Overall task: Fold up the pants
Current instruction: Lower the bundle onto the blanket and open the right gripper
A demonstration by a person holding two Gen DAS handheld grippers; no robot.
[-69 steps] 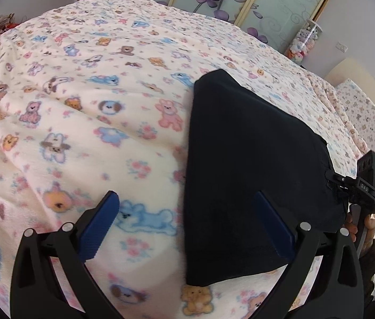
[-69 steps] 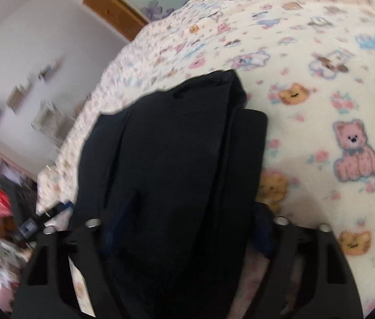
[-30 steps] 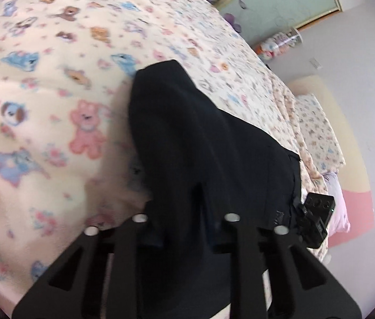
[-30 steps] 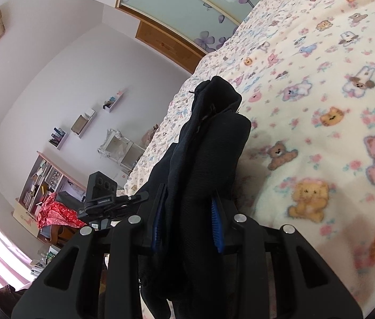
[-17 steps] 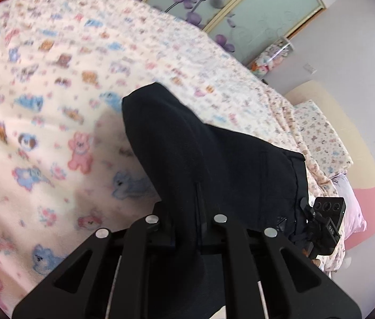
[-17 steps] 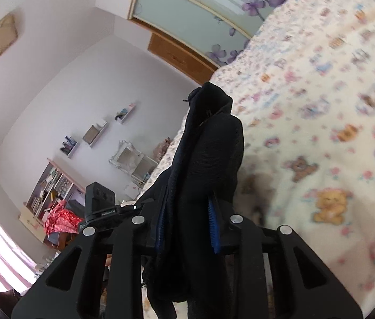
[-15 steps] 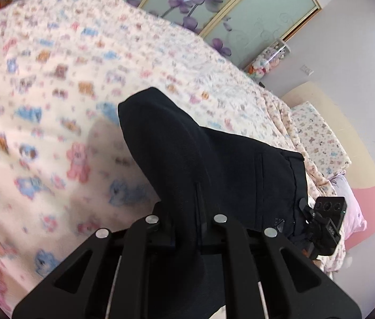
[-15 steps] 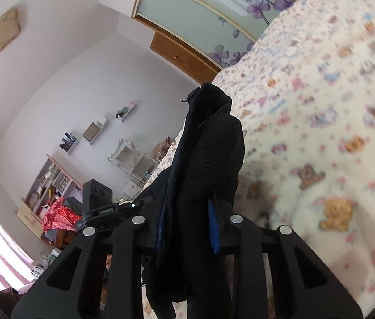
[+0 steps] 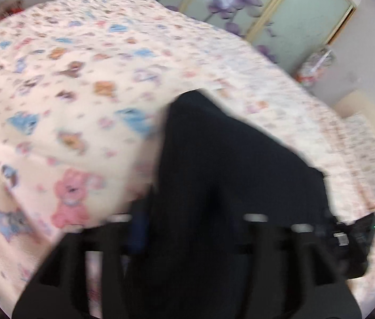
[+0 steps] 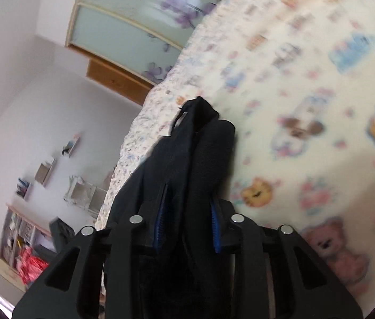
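Note:
The black pants [image 9: 227, 175] hang folded between my two grippers above the bed. My left gripper [image 9: 192, 228] is shut on one edge of the pants; cloth covers most of its blue pads. My right gripper [image 10: 187, 226] is shut on the thick bunched edge of the pants [image 10: 195, 154], with blue pads [image 10: 215, 228] on both sides of the fabric. The right gripper also shows in the left wrist view [image 9: 357, 242] at the pants' far end. The left wrist view is blurred.
The bed carries a cream blanket with cartoon bears [image 9: 67, 106] [image 10: 320, 106]. Sliding wardrobe doors with purple flowers [image 9: 267, 8] stand behind it. A pillow [image 9: 368, 138] lies at the right. Shelves and a red bundle [image 10: 33, 265] stand by the left wall.
Both grippers closed on the pants and lifted them off the blanket. Since half a second ago the views have swung and dropped toward the bed, with motion blur.

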